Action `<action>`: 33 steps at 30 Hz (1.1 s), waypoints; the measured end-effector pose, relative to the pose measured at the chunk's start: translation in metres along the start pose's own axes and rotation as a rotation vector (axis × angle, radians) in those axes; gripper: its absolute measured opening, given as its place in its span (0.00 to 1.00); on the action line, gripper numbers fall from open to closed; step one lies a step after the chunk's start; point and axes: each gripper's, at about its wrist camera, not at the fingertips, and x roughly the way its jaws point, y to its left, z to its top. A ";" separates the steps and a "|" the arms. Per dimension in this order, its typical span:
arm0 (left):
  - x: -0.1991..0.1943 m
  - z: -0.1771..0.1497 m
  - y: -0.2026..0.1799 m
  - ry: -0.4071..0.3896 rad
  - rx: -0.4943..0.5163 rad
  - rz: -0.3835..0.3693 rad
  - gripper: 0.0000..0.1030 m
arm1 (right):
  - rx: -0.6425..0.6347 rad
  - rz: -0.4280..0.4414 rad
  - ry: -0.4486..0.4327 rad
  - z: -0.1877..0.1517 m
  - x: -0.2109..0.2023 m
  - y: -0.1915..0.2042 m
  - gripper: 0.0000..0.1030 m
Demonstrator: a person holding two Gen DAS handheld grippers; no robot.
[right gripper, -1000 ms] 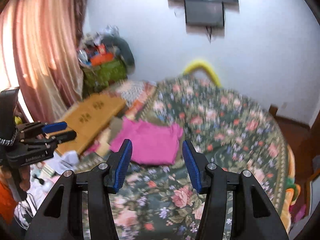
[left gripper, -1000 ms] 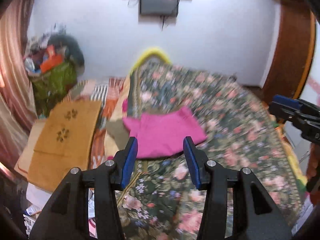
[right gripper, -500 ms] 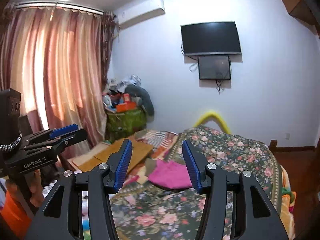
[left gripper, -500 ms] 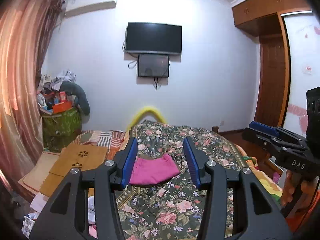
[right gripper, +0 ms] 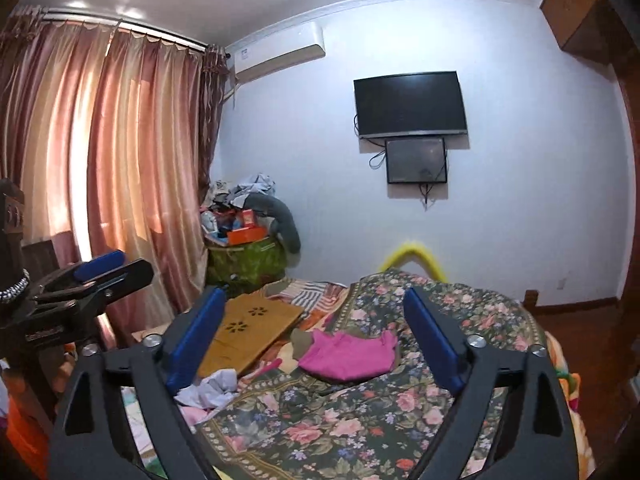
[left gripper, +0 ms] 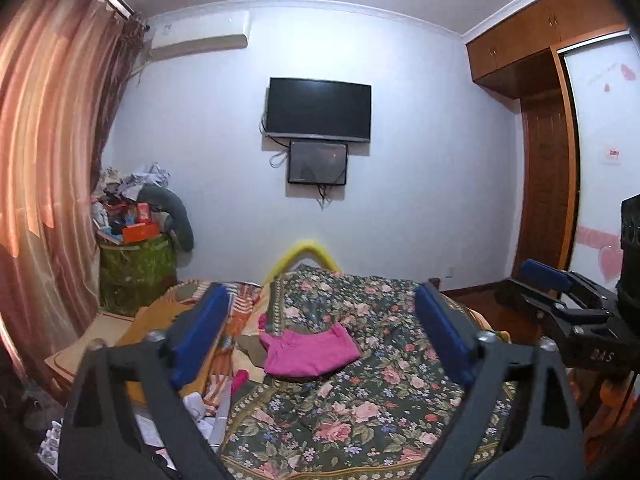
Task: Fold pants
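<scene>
The pink pants (left gripper: 310, 351) lie folded in a small flat stack on the floral bedspread (left gripper: 360, 408), also in the right wrist view (right gripper: 347, 355). My left gripper (left gripper: 324, 340) is open and empty, raised well back from the pants. My right gripper (right gripper: 316, 340) is open and empty, also raised and away from the bed. Each gripper shows at the edge of the other's view: the right one (left gripper: 556, 292) and the left one (right gripper: 100, 276).
A wooden lap table (right gripper: 248, 330) lies left of the pants. Loose white cloth (right gripper: 210, 392) and clutter sit at the bed's left edge. A green bag piled with items (right gripper: 248, 256), curtains (right gripper: 120, 180), a wall TV (right gripper: 410, 104) and a wardrobe (left gripper: 548, 160) surround the bed.
Both grippers have pulled up and back from the bed, so the pants look smaller and farther. Both jaws have opened wider. The pants stay folded in place.
</scene>
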 end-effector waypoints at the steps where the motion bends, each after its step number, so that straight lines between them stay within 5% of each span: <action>1: -0.001 -0.001 -0.001 -0.005 0.003 0.003 1.00 | -0.006 -0.007 -0.001 0.001 0.001 0.000 1.00; 33: 0.008 -0.016 -0.010 0.049 0.006 -0.013 1.00 | -0.023 -0.056 0.008 -0.005 -0.013 0.006 1.00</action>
